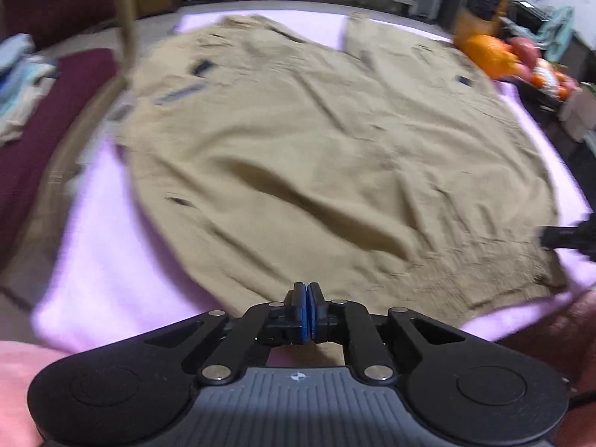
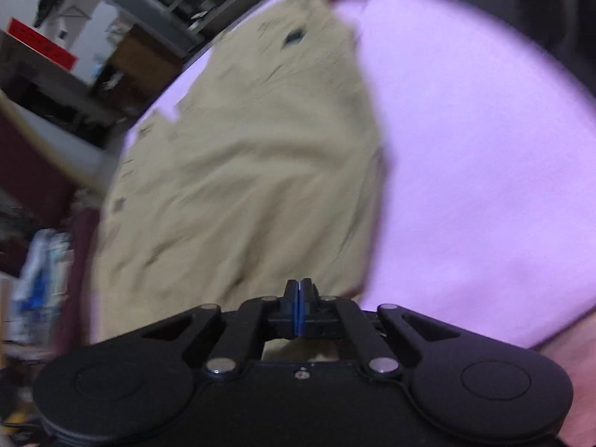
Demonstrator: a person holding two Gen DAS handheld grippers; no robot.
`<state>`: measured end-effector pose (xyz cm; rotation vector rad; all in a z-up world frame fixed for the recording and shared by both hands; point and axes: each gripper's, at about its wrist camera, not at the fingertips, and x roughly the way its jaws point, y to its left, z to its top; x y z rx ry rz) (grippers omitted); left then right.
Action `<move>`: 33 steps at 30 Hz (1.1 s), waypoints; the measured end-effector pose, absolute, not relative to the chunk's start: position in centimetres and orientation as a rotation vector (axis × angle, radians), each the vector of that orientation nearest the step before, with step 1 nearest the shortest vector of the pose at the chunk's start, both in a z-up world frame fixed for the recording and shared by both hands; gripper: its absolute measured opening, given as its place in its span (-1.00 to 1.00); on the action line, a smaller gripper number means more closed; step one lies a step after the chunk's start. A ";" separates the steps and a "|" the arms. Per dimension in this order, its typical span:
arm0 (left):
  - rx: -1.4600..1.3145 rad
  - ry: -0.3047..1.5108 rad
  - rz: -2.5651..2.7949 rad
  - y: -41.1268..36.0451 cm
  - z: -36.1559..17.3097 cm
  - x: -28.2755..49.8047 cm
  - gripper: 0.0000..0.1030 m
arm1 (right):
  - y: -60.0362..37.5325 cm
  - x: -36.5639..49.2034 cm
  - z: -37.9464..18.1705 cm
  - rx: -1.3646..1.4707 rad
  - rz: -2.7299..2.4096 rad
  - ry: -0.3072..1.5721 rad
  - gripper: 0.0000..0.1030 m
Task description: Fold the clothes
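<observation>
Now both black two-finger tools are pinched fully closed on nothing: the left gripper (image 1: 307, 290) and right gripper (image 2: 299, 287) hover at the near edge of the wrinkled tan cotton garment (image 1: 316, 156), spread flat across the pale pink sheet (image 1: 111, 253).

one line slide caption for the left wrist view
Shut left gripper above tan garment spread flat on pink sheet.

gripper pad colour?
Blue, on the left gripper; clearest in the left wrist view.

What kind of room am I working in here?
Probably a lived-in home room: a tan garment spread on a pink sheet, cluttered shelves behind, and a pile of clothes at the side.
</observation>
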<state>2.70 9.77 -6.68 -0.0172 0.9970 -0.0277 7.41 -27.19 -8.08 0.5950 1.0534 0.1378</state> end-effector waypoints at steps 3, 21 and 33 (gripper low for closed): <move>-0.034 0.878 -0.029 10.8 -3.4 2.8 -0.89 | -28.7 7.0 -4.7 0.705 0.198 0.965 -0.75; -0.116 0.799 -0.096 11.1 -2.1 19.4 -0.82 | -25.5 23.6 0.1 0.615 0.329 0.752 -0.51; -0.072 0.856 -0.161 7.4 -9.3 29.1 -0.76 | -21.8 32.7 -12.4 0.854 0.544 1.059 -0.67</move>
